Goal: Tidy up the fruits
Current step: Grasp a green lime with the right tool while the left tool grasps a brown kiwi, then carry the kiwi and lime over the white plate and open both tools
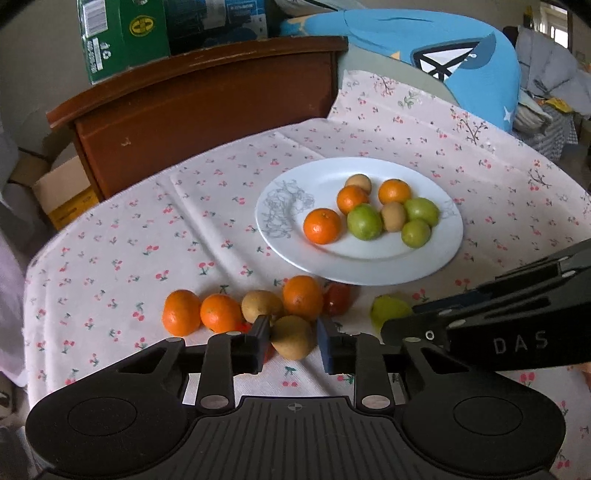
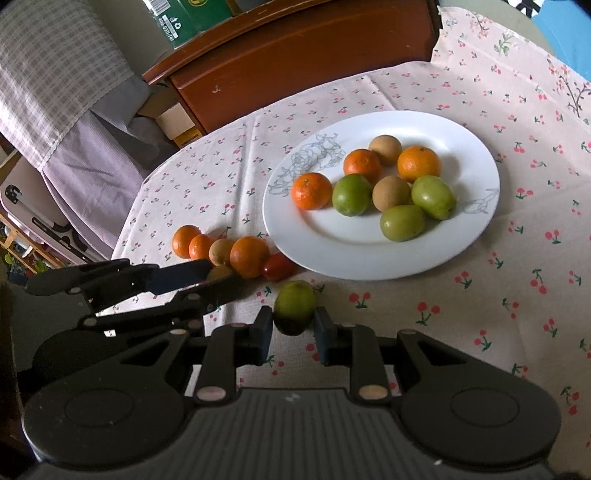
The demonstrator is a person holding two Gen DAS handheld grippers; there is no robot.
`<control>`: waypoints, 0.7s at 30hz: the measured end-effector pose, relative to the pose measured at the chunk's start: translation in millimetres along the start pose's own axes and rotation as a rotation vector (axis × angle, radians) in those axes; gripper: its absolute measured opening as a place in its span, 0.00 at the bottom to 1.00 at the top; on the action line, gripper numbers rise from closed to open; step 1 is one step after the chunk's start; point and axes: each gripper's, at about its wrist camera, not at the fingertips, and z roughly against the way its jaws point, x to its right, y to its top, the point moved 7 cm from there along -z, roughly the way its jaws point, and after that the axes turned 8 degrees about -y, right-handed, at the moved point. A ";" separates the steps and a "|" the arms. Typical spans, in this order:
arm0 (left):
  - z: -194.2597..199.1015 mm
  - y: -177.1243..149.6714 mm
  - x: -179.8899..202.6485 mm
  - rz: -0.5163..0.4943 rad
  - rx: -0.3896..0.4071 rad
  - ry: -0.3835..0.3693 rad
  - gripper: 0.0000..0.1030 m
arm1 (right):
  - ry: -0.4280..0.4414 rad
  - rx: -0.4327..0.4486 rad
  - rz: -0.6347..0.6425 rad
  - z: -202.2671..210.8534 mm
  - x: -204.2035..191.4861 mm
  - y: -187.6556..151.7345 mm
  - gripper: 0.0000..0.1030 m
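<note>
A white plate on the cherry-print tablecloth holds three oranges, three green fruits and two tan ones. In front of it on the cloth lie three oranges, a tan fruit and a small red tomato. My left gripper is shut on another tan fruit, its pads against both sides. My right gripper is shut on a green fruit just before the plate's near rim. In the left wrist view that green fruit shows at the right gripper's tip.
A brown wooden cabinet stands beyond the table's far edge with a green carton on top. A blue cushion lies at the back right. The cloth's left edge drops off near the row of loose fruit.
</note>
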 end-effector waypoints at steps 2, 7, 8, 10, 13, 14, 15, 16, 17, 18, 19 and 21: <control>-5.2 -3.3 0.8 0.003 -0.028 -0.009 0.25 | 0.001 -0.001 -0.003 -0.2 0.2 0.0 0.23; -6.9 -5.9 4.1 -0.012 -0.030 -0.004 0.25 | -0.001 0.001 -0.003 0.5 0.0 -0.3 0.23; -5.8 -5.5 5.8 -0.018 -0.023 -0.008 0.25 | -0.002 0.003 -0.006 0.8 0.2 0.3 0.23; -4.5 -4.2 7.8 -0.027 -0.019 -0.008 0.25 | 0.000 0.003 -0.011 1.3 1.0 1.4 0.23; -1.2 -2.1 9.6 -0.023 -0.013 -0.015 0.25 | 0.000 0.009 -0.013 2.5 1.7 3.4 0.23; 0.2 -1.5 9.5 -0.018 -0.009 -0.016 0.25 | 0.000 0.011 -0.013 3.2 1.9 4.1 0.23; 1.7 -0.5 8.8 -0.012 -0.004 -0.017 0.25 | 0.004 0.014 -0.015 4.2 2.0 5.0 0.23; 3.3 0.8 7.9 -0.005 0.000 -0.016 0.25 | 0.008 0.017 -0.018 5.0 2.1 6.2 0.23; 5.4 2.5 7.0 0.004 0.006 -0.016 0.25 | 0.013 0.021 -0.019 6.2 2.0 7.4 0.23; 7.2 4.4 6.6 0.012 0.012 -0.018 0.25 | 0.019 0.027 -0.020 8.0 1.7 9.0 0.23; 9.0 6.6 6.3 0.019 0.021 -0.023 0.25 | 0.025 0.034 -0.021 10.0 1.4 10.9 0.23; 12.9 10.9 6.4 0.034 0.036 -0.031 0.25 | 0.039 0.049 -0.023 14.4 0.8 15.0 0.23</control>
